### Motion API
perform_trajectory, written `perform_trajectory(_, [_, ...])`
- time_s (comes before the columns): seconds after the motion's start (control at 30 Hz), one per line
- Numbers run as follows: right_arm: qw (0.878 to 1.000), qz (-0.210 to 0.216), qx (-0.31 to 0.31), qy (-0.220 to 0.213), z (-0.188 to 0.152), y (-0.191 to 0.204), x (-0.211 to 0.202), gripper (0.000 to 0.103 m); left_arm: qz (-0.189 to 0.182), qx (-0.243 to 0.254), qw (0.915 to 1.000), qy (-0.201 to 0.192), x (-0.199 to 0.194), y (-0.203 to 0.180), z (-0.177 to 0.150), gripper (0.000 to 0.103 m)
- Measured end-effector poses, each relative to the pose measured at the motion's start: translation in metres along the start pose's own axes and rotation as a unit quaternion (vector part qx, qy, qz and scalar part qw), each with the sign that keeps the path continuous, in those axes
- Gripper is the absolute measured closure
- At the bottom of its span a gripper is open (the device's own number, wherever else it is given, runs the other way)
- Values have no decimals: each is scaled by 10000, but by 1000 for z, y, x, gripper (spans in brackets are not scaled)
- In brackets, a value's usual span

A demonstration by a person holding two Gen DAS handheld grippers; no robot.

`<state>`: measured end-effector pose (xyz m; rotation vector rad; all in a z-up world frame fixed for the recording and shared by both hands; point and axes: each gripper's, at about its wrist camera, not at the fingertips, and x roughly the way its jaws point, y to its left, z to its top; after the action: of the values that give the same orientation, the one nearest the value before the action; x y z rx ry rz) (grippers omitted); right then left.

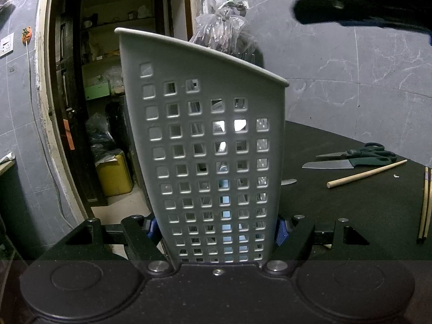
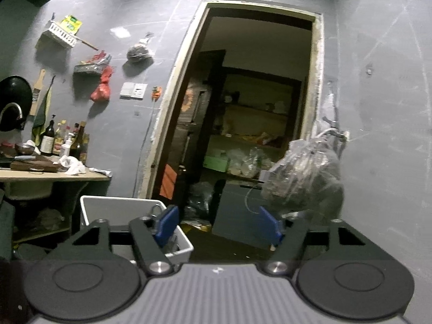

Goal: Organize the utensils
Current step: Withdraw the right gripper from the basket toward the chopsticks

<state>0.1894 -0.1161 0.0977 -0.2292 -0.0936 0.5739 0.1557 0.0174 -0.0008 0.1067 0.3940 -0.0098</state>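
Note:
My left gripper [image 1: 216, 229] is shut on a tall grey perforated utensil holder [image 1: 210, 140], its blue pads pressing both sides near the base. The holder stands upright and fills the middle of the left wrist view; some utensils show dimly through its holes. To its right on the black table [image 1: 351, 216] lie green-handled scissors [image 1: 370, 149], a knife [image 1: 332, 164], a wooden stick [image 1: 367, 174] and chopsticks [image 1: 425, 208]. My right gripper [image 2: 218, 224] is open and points level at a doorway, with nothing between its pads. The holder's rim [image 2: 121, 202] shows below its left finger.
A metal tip [image 1: 289, 181] pokes out from behind the holder. A black blurred shape [image 1: 364, 2] hangs at the upper right. A plastic bag [image 2: 305, 172] hangs from a wall tap. A shelf with bottles [image 2: 54, 140] stands at the left, and an open doorway [image 2: 243, 121] leads to a storeroom.

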Motion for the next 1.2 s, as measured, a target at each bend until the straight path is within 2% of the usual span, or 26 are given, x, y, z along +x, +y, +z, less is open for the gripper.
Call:
perform_trajectory(0.13, [9995,-266,180,62,-8,-6,-14,13,-4,-3,10000,7,-1,0,0,27])
perform_trajectory(0.43, [9929,-904,611,478,-48,-12,-54,1,-46,24,10000,46,-4,1,1,27])
perform_trajectory(0.67, [9865,-1264,722,752,-76,6,-84,0,-45,47,10000,59,-4,2,3,27])
perform_trajectory(0.93, [9777,-1193,1361,1066,-104,12,-93,0,-28,65,10000,59,-5,0,3,27])
perform_trajectory(1.2, [9705,-1292,1657,1179,-120,12,-95,0,-22,125,9999,59,-6,-3,4,27])
